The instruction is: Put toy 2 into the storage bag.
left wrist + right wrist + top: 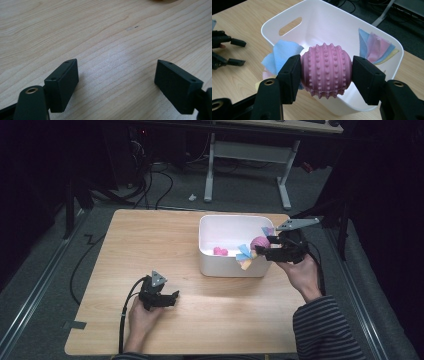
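Right now the right gripper (325, 75) is clamped on a pink toy (326, 70), a studded ball with pastel fabric tails, both pads pressed on its sides. In the high view that gripper (260, 251) holds the toy (258, 243) at the right wall of the white bin (230, 267), about rim height, tails hanging over the rim. Another small pink thing (220, 251) lies in the bin. Left gripper (116, 82) rests low over the wooden table (100, 30), jaws spread wide, nothing between them; in the high view it (172, 296) sits front-left, well apart from the bin.
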`<state>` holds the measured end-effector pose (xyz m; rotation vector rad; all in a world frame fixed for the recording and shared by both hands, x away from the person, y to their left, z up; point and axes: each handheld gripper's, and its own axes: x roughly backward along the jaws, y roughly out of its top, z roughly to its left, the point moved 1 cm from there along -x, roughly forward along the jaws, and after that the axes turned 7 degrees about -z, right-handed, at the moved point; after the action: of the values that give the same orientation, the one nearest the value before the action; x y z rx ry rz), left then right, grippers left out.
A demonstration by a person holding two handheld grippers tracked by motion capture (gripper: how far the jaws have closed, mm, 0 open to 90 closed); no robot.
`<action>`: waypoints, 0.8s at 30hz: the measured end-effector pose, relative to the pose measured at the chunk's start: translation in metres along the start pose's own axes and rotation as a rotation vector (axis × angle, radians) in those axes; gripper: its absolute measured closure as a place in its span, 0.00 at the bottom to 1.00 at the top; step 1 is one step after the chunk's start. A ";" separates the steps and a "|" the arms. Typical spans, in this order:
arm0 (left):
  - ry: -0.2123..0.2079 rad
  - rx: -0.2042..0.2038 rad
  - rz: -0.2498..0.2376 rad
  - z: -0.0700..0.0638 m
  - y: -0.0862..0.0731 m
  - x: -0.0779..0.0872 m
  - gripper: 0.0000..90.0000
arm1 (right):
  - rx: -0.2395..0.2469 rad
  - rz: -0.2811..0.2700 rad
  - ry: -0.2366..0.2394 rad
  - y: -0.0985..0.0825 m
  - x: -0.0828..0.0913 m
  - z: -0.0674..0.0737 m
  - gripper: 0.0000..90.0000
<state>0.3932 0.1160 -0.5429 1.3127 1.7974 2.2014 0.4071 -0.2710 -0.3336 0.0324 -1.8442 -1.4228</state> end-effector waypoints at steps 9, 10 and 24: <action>0.000 0.000 0.000 0.000 0.000 0.000 0.22 | -0.031 0.034 -0.027 0.013 -0.025 -0.007 0.47; 0.000 0.000 0.000 0.000 0.000 0.000 0.22 | -0.035 0.039 -0.029 0.013 -0.029 -0.007 0.47; 0.000 0.001 0.000 0.000 0.000 0.000 0.22 | -0.073 0.125 -0.033 0.004 -0.065 -0.002 0.46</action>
<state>0.3932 0.1160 -0.5429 1.3123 1.7983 2.2009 0.4549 -0.2411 -0.3665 -0.1419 -1.7873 -1.4096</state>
